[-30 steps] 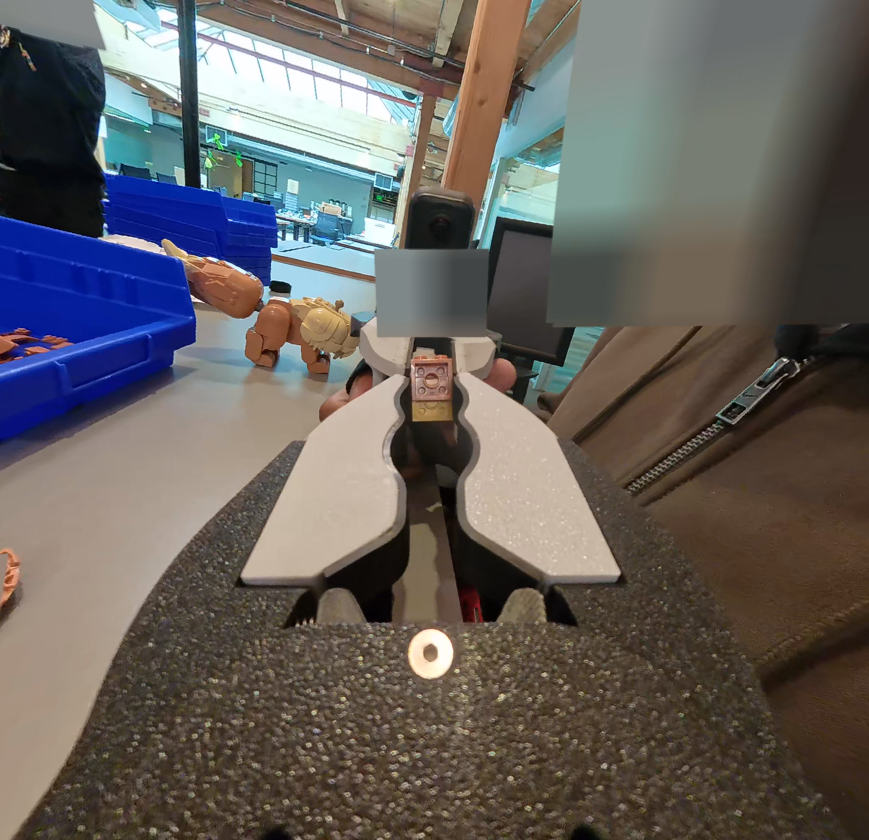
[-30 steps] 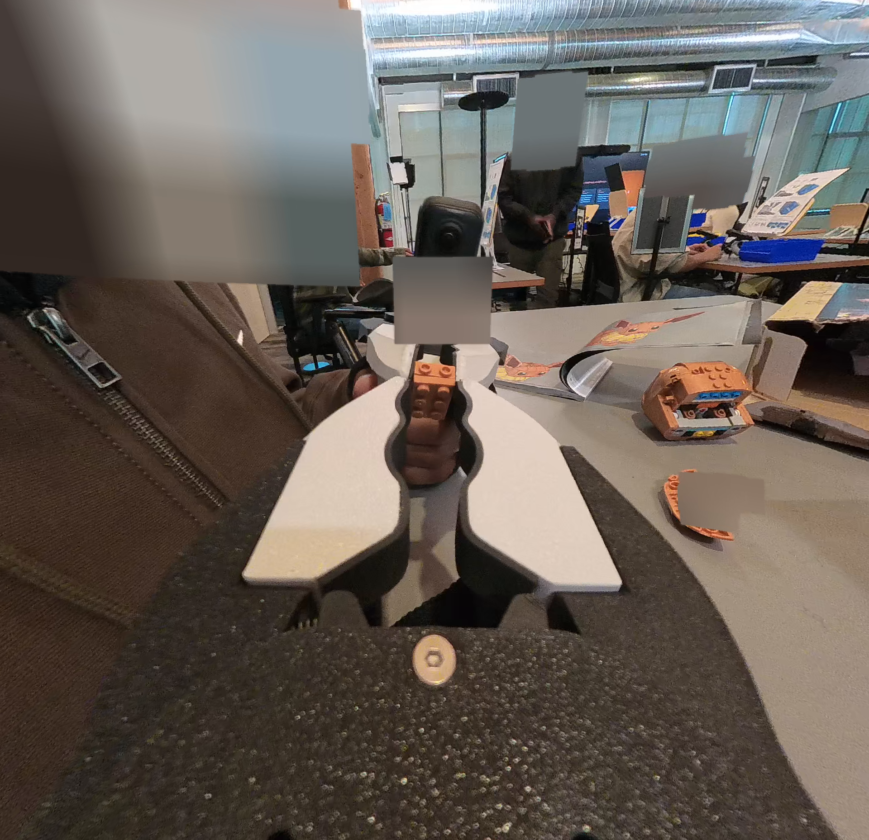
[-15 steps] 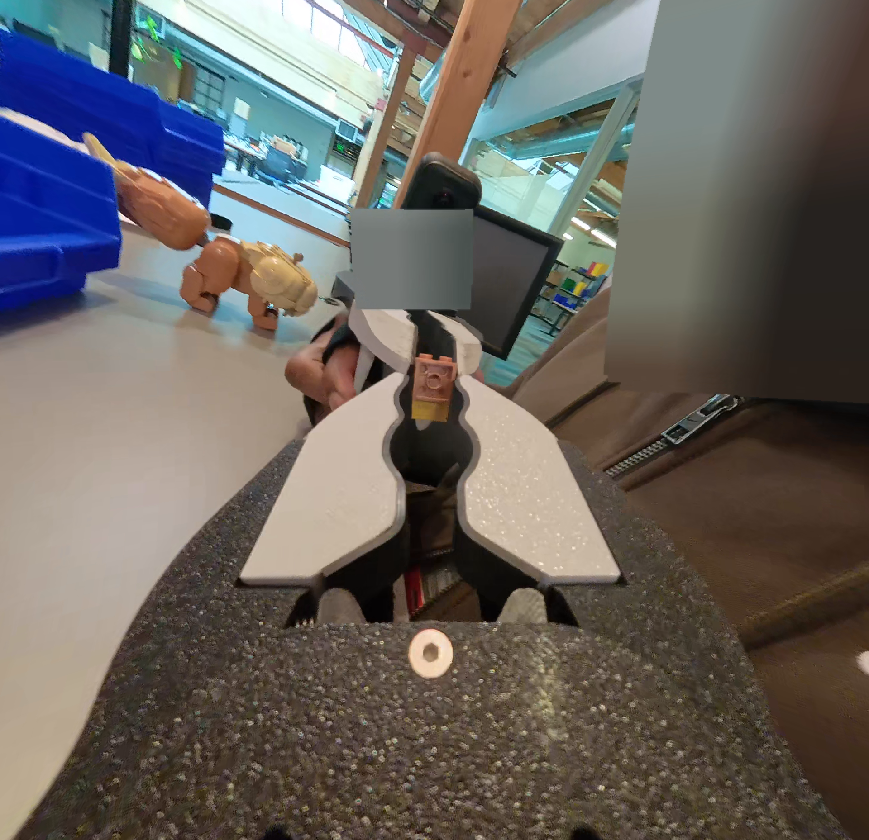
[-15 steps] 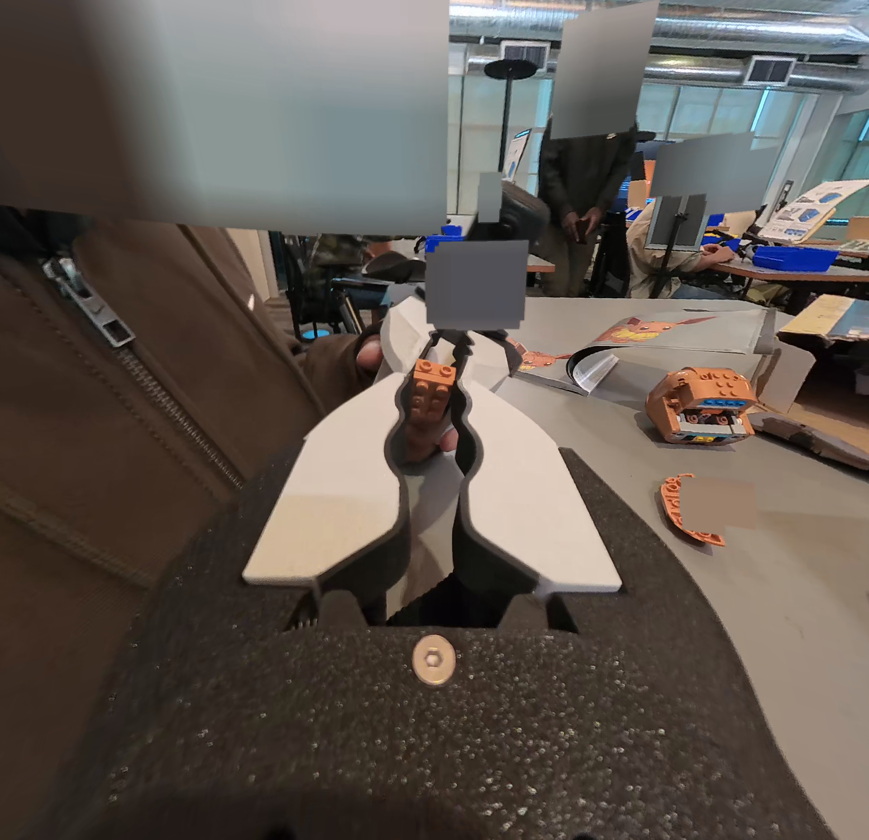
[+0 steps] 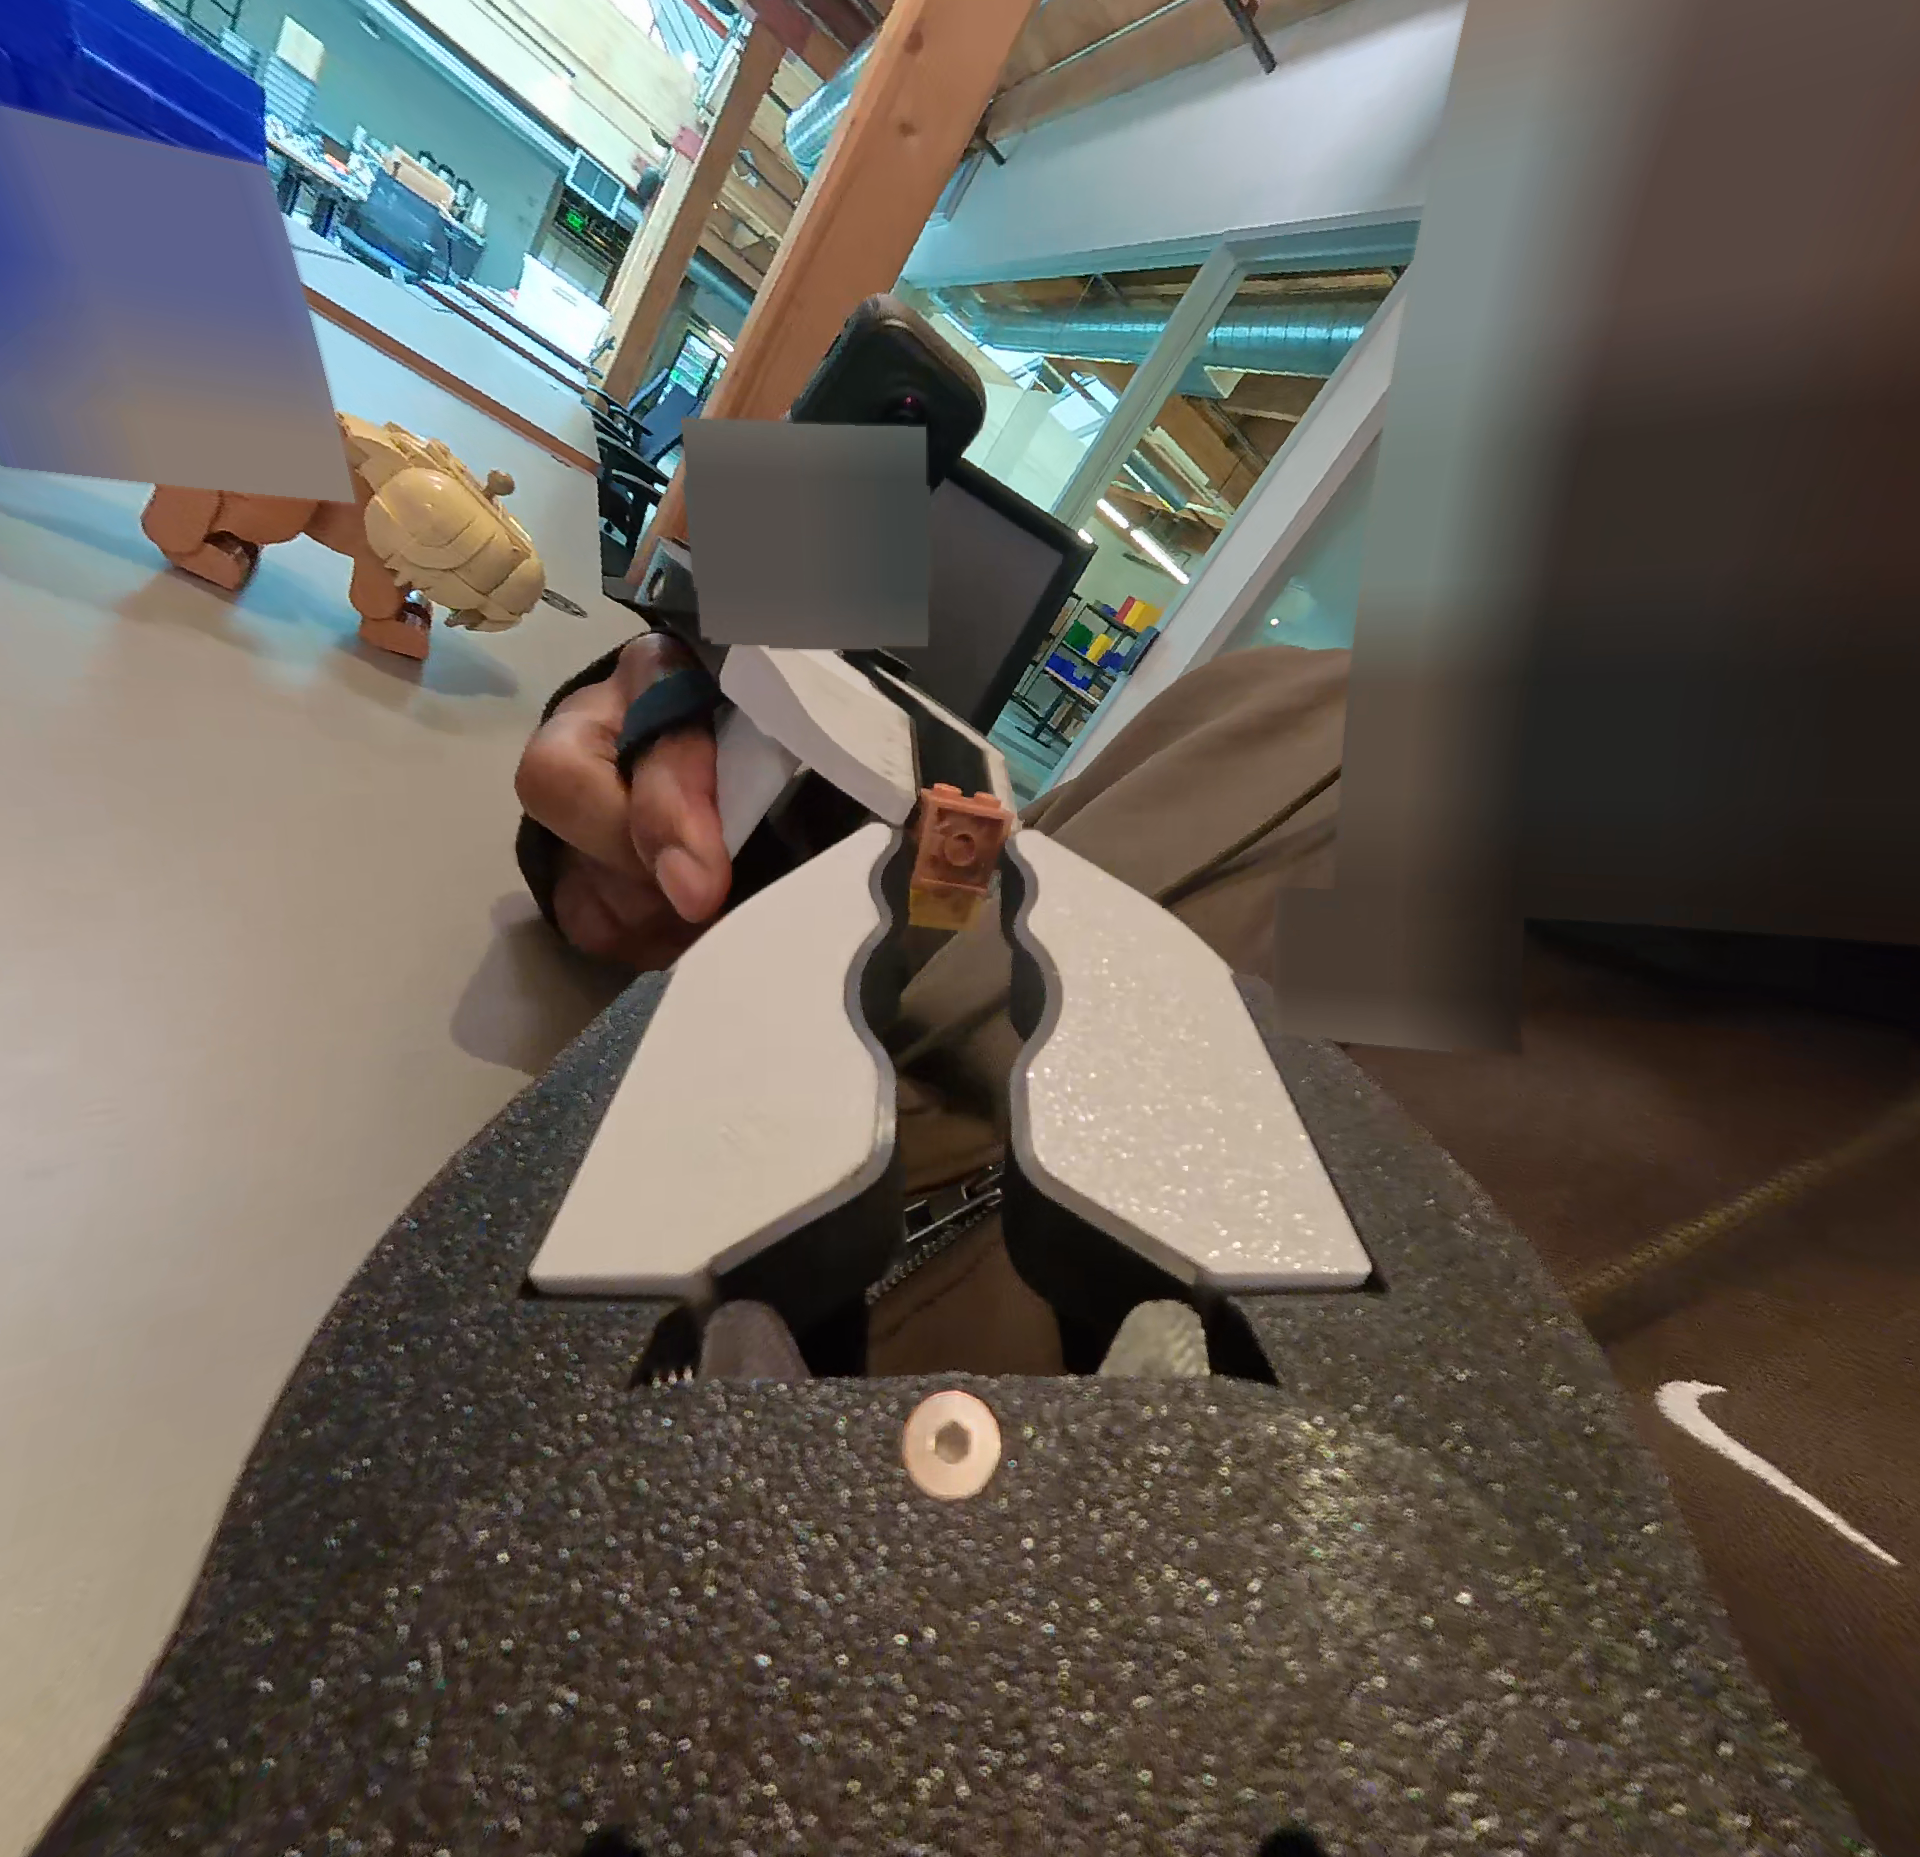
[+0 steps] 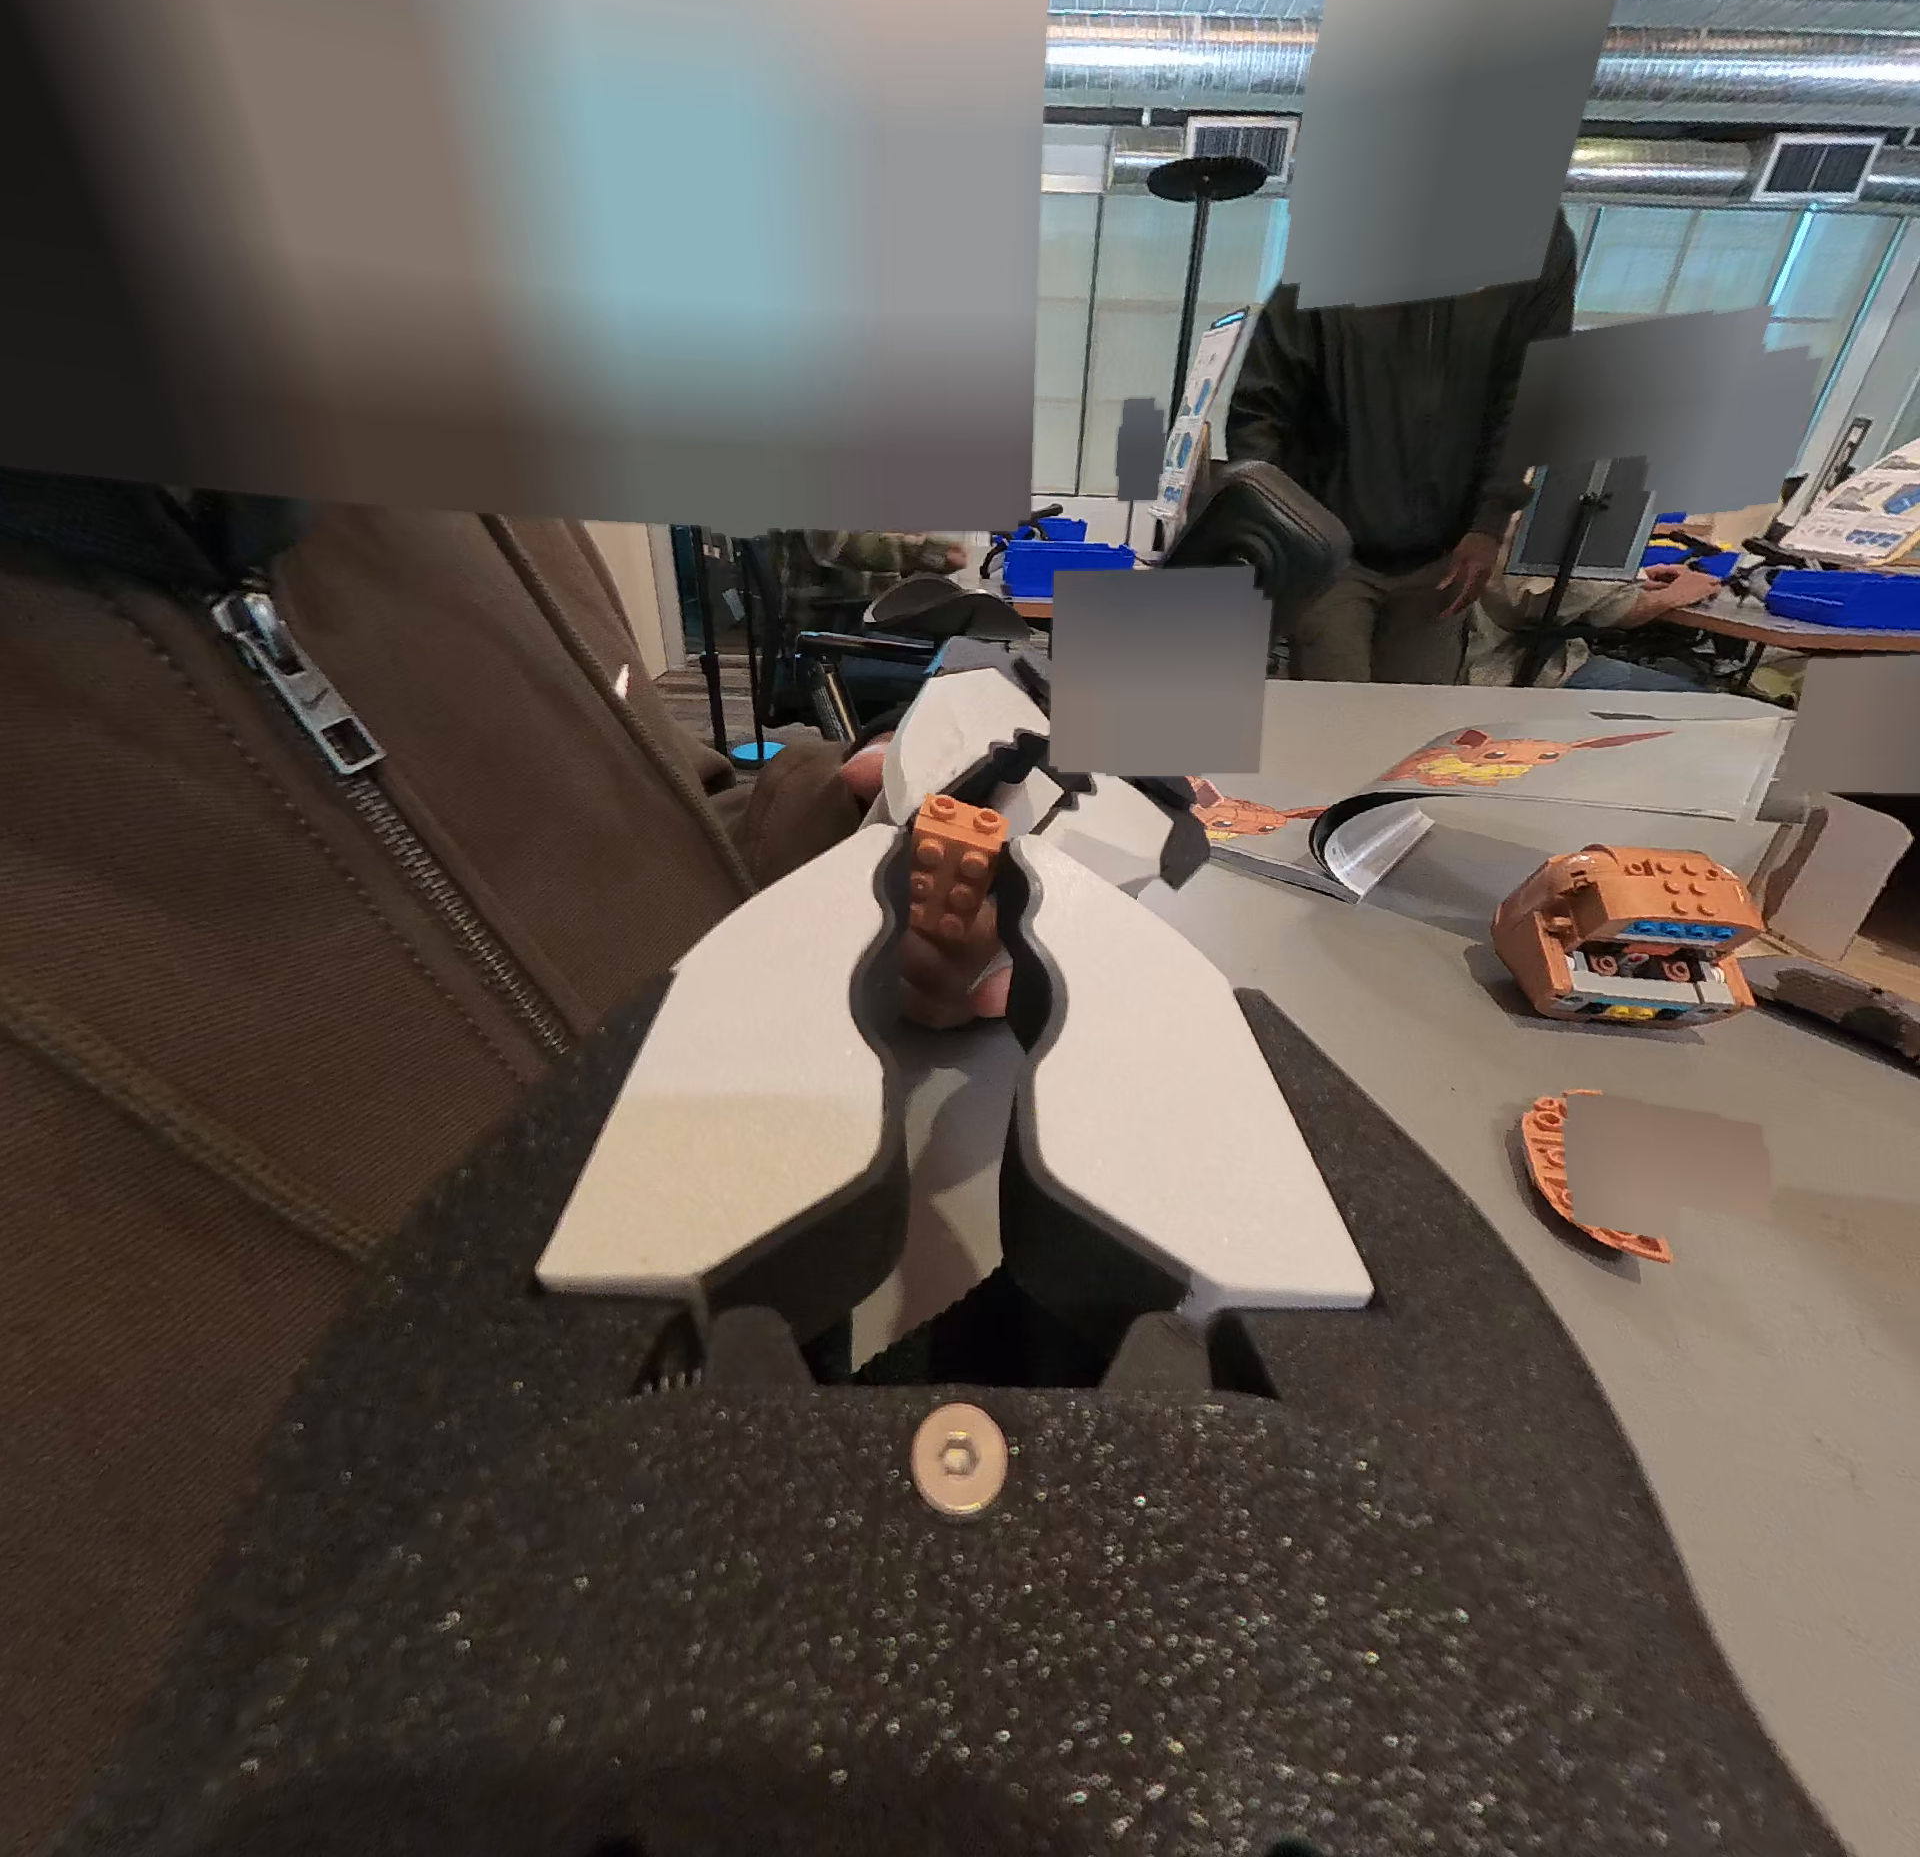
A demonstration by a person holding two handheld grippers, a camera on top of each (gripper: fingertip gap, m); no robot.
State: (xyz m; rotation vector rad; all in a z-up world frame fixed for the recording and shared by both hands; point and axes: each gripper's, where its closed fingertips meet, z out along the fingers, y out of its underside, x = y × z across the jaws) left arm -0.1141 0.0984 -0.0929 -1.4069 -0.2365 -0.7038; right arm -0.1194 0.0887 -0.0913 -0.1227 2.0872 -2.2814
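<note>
Left gripper [image 5: 951,851] clamps a small reddish-brown stud plate stacked on a yellow piece [image 5: 956,857], while the right gripper [image 6: 951,851] grips an orange studded brick [image 6: 954,867]. Both are held tip to tip above the grey table [image 6: 1558,1392], before a brown zip jacket [image 6: 260,924]. The two pieces look unjoined. Well beyond the brick lie a part-built orange model [image 6: 1621,934], a curved orange piece [image 6: 1548,1163] and an open booklet [image 6: 1455,789]; a tan brick animal [image 5: 416,550] stands apart.
</note>
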